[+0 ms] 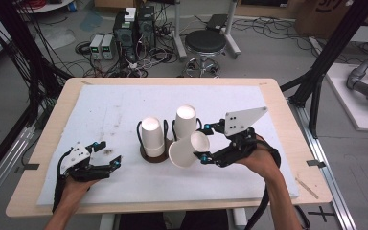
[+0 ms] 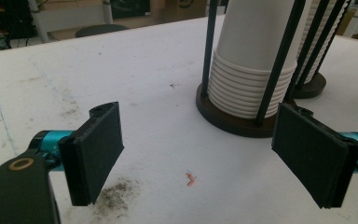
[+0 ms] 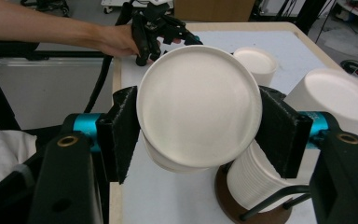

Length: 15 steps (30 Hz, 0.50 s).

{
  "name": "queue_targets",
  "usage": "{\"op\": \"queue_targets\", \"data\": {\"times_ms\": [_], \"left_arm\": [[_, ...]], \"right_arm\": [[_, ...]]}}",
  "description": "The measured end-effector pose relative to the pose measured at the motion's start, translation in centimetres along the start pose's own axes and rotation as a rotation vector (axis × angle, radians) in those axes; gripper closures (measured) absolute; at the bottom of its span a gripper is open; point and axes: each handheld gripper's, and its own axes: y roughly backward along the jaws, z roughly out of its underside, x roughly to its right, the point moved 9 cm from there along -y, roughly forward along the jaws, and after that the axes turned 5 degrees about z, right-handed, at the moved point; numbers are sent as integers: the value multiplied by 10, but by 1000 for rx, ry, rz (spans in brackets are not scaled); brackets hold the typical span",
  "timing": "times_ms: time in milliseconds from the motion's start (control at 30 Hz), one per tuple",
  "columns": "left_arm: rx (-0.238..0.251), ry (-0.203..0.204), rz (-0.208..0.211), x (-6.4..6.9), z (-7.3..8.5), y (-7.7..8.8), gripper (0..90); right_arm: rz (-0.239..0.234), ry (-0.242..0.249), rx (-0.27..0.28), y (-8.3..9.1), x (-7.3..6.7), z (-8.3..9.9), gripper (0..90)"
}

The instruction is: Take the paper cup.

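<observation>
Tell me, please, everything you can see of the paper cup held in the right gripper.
The paper cup is plain white, apparently paper, with a rolled rim and a recessed flat bottom. It lies tilted on its side in the air, clamped across its body between the black jaws of the right gripper, beside the two cup stacks in their racks. In the right gripper view its round bottom faces the camera. Nothing else touches it.

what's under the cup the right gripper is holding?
The held cup hangs tilted by the right cup stack and its dark round base. The table directly below is hidden.
</observation>
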Motion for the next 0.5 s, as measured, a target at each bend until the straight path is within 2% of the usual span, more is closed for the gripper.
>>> {"op": "queue_targets", "data": {"times_ms": [267,500], "left_arm": [[-9,25,3,-2,1,-1,162],[-6,17,1,-2,0,0,162]], "right_arm": [[-11,-43,13,-8,-4,22,358],[-10,-74,43,-13,-4,33,359]]}}
